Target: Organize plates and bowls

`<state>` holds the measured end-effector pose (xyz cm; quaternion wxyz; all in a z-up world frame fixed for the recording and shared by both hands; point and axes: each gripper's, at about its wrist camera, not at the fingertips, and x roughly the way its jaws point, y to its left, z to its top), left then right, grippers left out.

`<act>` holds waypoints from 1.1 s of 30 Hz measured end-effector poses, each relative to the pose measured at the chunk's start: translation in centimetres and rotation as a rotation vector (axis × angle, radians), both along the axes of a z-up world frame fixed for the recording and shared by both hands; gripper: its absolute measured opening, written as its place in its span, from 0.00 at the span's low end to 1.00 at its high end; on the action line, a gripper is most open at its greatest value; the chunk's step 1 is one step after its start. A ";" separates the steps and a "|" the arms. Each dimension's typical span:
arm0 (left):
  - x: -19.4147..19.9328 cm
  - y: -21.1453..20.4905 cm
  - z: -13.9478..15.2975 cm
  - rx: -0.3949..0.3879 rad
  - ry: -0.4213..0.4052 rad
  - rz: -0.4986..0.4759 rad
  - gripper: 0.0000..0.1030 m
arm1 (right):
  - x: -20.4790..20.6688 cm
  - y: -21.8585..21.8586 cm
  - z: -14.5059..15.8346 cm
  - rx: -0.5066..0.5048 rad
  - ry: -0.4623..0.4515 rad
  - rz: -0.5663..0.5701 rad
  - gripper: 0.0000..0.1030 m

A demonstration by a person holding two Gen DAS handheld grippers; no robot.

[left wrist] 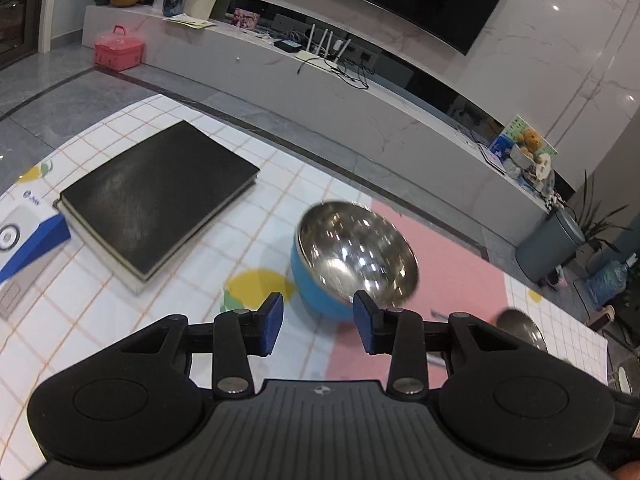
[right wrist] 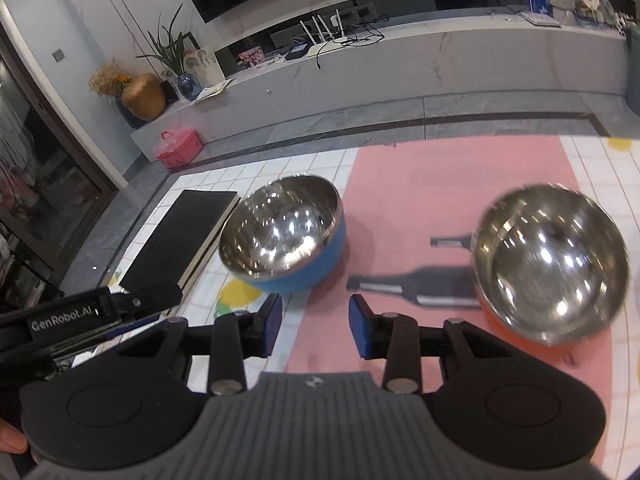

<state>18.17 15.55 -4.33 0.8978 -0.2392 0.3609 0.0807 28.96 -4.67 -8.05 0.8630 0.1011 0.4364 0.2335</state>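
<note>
Hovering above the surface [right wrist: 400, 184], both tongs are partly parted and empty. The blue steel bowl [left wrist: 352, 258] sits just ahead of the left tongs [left wrist: 318, 322]; the orange steel bowl [right wrist: 550, 264] lies forward-right of the right tongs [right wrist: 314, 326], the nearer pair to it.

Blue bowl [right wrist: 298, 258], seemingly orange bowl [right wrist: 520, 326], pink mat [right wrist: 440, 184], grid-checked cloth [left wrist: 280, 184]

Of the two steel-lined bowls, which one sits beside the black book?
The blue-sided bowl, next to the black book. The orange-sided bowl stands apart on the pink mat.
</note>
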 end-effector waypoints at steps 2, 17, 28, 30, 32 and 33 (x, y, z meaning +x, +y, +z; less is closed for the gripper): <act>0.8 0.6 -0.1 -0.006 0.000 0.019 0.45 | 1.0 0.8 -0.2 -0.008 0.001 -0.006 0.36; 5.6 1.3 -4.0 0.000 0.053 0.046 0.48 | 6.0 4.4 -2.9 -0.105 0.054 -0.069 0.30; 6.6 0.3 -4.8 0.034 0.102 -0.008 0.21 | 6.5 4.7 -4.1 -0.097 0.061 -0.071 0.17; 6.5 0.1 -4.7 0.047 0.108 -0.017 0.20 | 6.4 4.7 -4.1 -0.102 0.058 -0.075 0.15; 6.3 -0.1 -4.5 0.058 0.114 -0.020 0.18 | 6.2 4.7 -4.0 -0.106 0.061 -0.078 0.13; 6.2 -0.2 -4.4 0.059 0.112 -0.020 0.18 | 6.1 4.7 -3.9 -0.103 0.061 -0.080 0.13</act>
